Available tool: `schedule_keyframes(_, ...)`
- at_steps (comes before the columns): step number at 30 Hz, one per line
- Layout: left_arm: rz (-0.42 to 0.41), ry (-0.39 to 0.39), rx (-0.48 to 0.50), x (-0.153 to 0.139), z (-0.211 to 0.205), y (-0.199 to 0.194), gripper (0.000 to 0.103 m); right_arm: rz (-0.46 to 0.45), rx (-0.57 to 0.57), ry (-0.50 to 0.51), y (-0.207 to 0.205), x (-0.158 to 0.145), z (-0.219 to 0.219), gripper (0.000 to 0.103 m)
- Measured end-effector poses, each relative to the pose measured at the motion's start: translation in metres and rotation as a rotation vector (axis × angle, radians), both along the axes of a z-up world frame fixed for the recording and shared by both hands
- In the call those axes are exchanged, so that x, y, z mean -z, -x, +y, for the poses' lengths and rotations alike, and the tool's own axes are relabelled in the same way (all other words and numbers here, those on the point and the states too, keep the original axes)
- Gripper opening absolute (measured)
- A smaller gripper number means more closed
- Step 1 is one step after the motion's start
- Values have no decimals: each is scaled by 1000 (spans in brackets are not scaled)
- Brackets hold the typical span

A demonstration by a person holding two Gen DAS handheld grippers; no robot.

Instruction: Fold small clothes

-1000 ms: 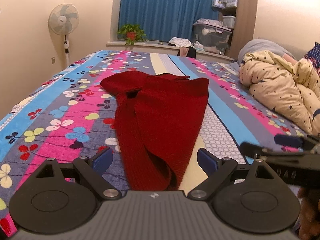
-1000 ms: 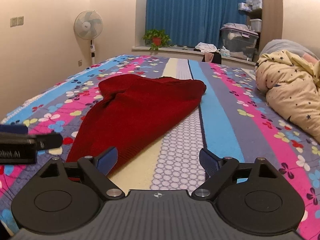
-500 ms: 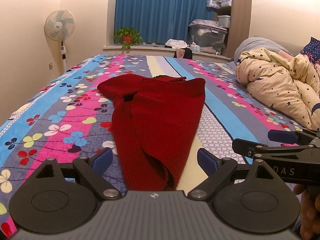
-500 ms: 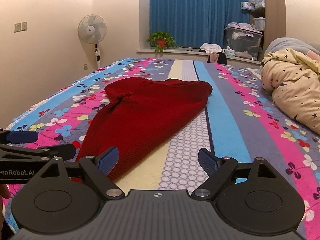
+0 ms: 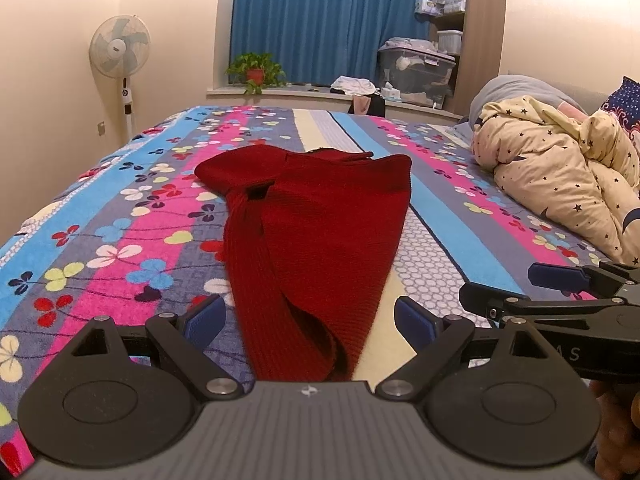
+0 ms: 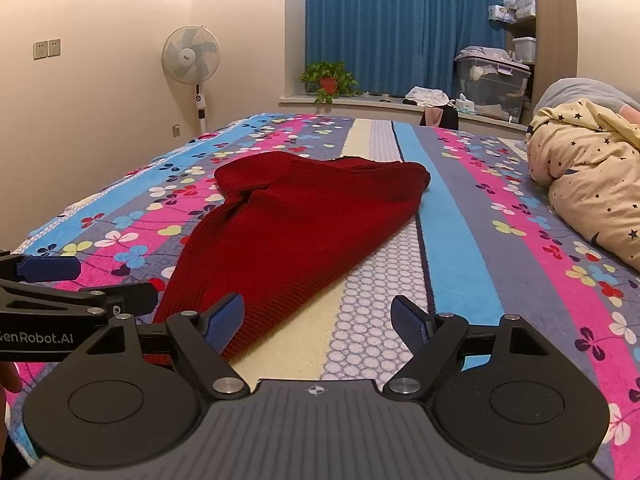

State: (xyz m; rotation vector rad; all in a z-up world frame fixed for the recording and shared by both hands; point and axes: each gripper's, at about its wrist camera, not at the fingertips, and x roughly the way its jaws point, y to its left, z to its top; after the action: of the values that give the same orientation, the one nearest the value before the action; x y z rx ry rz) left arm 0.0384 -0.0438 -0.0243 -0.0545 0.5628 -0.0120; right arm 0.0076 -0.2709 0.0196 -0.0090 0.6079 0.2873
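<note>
A dark red knitted garment (image 5: 320, 240) lies loosely folded lengthwise along the middle of a bed with a flowered, striped bedspread (image 5: 120, 240), narrowing toward the near edge. The left gripper (image 5: 310, 320) hovers over that near end with its jaws spread and touching nothing. Beside it, the right gripper (image 6: 318, 320) has jaws wide but closing, nothing pinched, its left pad over the garment's edge.

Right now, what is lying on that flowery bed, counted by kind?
Red knitted garment: 1, lying loosely folded in the middle of the bed
Cream quilt with dark stars: 1, bunched up at the right side
Grey pillow: 1, behind the quilt
Dark blue patterned cushion: 1, partly out of view
Total: 4
</note>
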Motion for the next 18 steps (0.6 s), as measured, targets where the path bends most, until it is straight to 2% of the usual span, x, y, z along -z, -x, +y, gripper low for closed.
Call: schedule_keyframes(18,6,0,-1,2,-1,0,94,-5,1,2,0,0,2,82)
